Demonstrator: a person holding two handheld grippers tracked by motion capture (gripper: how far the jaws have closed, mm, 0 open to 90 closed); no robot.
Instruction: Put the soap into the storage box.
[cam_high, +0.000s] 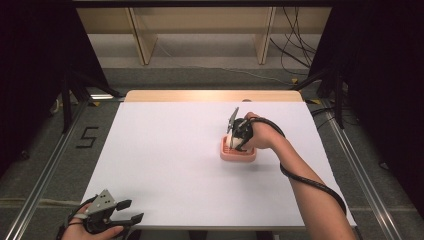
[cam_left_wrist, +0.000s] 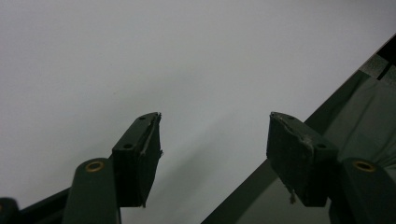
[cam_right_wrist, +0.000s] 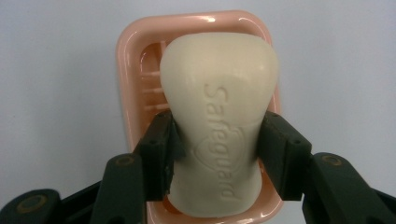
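A cream bar of soap (cam_right_wrist: 217, 116) stamped "Safeguard" is clamped at its waist between the jaws of my right gripper (cam_right_wrist: 215, 154), over a pink soap dish (cam_right_wrist: 133, 56). Whether the bar rests in the dish or hangs just above it I cannot tell. From the high view, the right gripper (cam_high: 233, 142) points down onto the pink dish (cam_high: 238, 155) right of the table's middle. My left gripper (cam_high: 129, 212) rests open at the table's near left corner, nothing between its jaws. In the left gripper view its fingertips (cam_left_wrist: 142, 140) stand wide apart over bare white table.
The white table top (cam_high: 170, 160) has a wooden strip along its far edge. Metal rails run along the floor on both sides. Cables lie on the floor at the back right. The table's near edge (cam_left_wrist: 299, 135) crosses the left gripper view.
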